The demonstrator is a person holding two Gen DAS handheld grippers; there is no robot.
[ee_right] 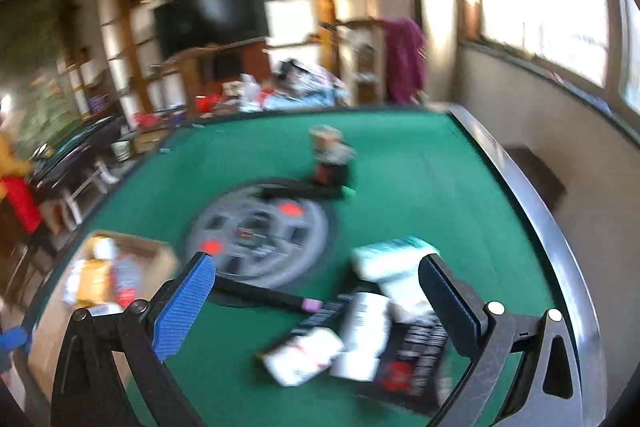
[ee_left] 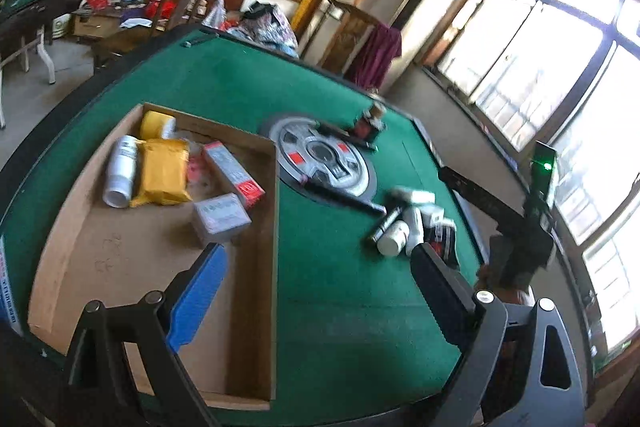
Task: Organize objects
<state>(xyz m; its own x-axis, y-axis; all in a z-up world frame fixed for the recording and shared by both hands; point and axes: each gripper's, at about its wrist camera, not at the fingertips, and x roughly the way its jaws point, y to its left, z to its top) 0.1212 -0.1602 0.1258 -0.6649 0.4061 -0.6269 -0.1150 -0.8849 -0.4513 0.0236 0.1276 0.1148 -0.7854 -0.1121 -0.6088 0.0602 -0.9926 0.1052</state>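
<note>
Several items, including a yellow packet (ee_left: 162, 173), already lie in our cardboard box (ee_left: 256, 267) at nine o'clock; a loose pile (ee_left: 412, 223) remains on the green bench (ee_left: 340, 287) at three. Left claw (ee_left: 320, 291) and right claw (ee_right: 316, 307) gape, empty.

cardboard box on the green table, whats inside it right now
The cardboard box holds a white bottle, a yellow packet, a yellow roll and two small cartons. A pink item lies partly hidden under the packet.
</note>
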